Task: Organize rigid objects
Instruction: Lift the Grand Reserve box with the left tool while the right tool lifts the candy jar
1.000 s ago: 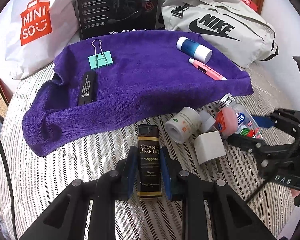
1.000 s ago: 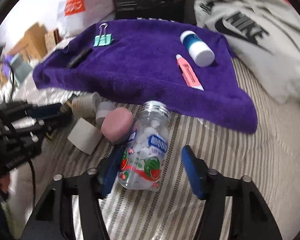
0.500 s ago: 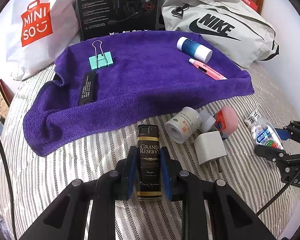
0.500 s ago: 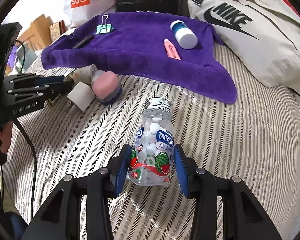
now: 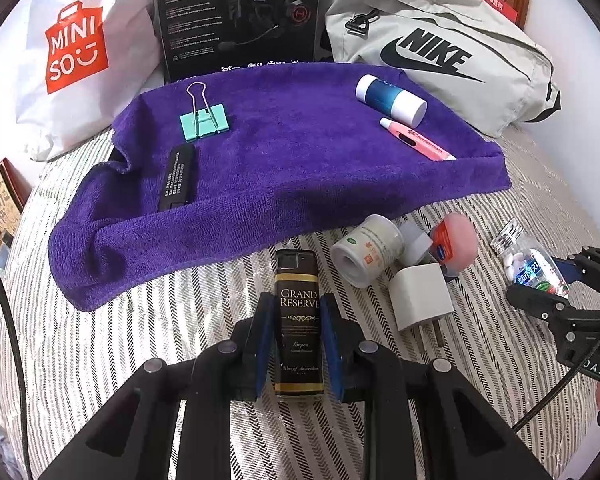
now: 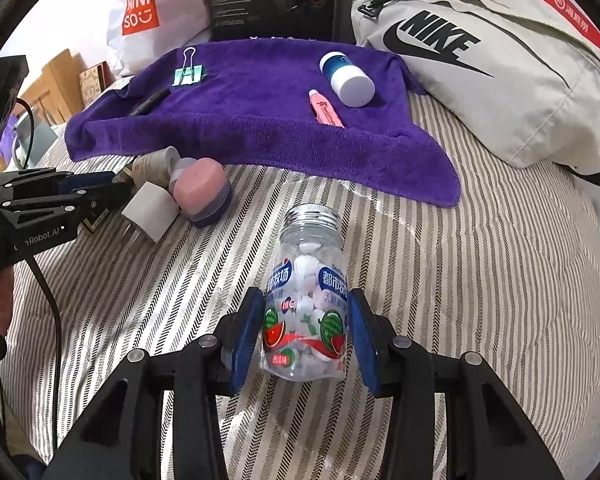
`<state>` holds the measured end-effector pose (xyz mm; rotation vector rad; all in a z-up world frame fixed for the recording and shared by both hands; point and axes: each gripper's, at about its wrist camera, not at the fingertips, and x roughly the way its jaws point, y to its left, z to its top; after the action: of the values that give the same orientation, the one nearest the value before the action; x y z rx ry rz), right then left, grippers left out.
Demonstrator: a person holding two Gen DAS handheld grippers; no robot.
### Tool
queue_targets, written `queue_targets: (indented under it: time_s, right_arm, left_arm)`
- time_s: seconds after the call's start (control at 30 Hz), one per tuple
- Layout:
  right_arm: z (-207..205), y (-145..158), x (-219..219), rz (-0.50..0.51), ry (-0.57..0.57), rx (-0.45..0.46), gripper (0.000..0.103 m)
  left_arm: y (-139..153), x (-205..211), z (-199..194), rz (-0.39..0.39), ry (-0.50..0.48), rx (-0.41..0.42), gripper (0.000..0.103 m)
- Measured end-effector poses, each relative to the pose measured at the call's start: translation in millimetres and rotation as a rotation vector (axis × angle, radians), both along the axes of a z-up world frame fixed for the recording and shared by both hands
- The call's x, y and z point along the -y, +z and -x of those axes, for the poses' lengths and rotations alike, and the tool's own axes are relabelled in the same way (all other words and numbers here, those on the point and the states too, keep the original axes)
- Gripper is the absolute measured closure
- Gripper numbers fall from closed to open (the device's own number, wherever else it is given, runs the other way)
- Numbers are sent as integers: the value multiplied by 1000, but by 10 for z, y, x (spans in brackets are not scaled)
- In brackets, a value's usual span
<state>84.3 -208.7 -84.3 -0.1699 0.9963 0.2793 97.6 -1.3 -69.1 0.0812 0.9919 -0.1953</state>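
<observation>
Grippers each clamped on one item above the striped bed.

Left gripper (image 5: 296, 340) has its jaws pressed against a black Grand Reserve lighter (image 5: 299, 322), at 6 o'clock of the purple towel (image 5: 284, 168). Right gripper (image 6: 306, 334) has its jaws closed on a clear candy bottle (image 6: 306, 304), cap pointing to 12 o'clock toward the towel. On the towel lie a teal binder clip (image 5: 205, 120), a black bar (image 5: 176, 178), a blue-and-white bottle (image 5: 390, 100) and a pink highlighter (image 5: 418, 140). A white charger (image 5: 420, 296), tape roll (image 5: 366, 250) and pink-capped jar (image 5: 456, 240) cluster at the lighter's 2 o'clock.
</observation>
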Motion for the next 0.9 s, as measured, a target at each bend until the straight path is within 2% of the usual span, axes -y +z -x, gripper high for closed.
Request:
queue_targets:
  time_s: [0.23,0.47,0.9]
  right_arm:
    - [7,31,153,-85,-4,-42,62]
    - [34,141,243,-105,-2,-30,62]
    - [-2,201,110,-104,60,-34,62]
  left_arm:
    - [22,-163,65,23,29,-12,80]
    - [58,-297,91,49,53,-20,80]
    - [205,-458,119,66,76,-10,80]
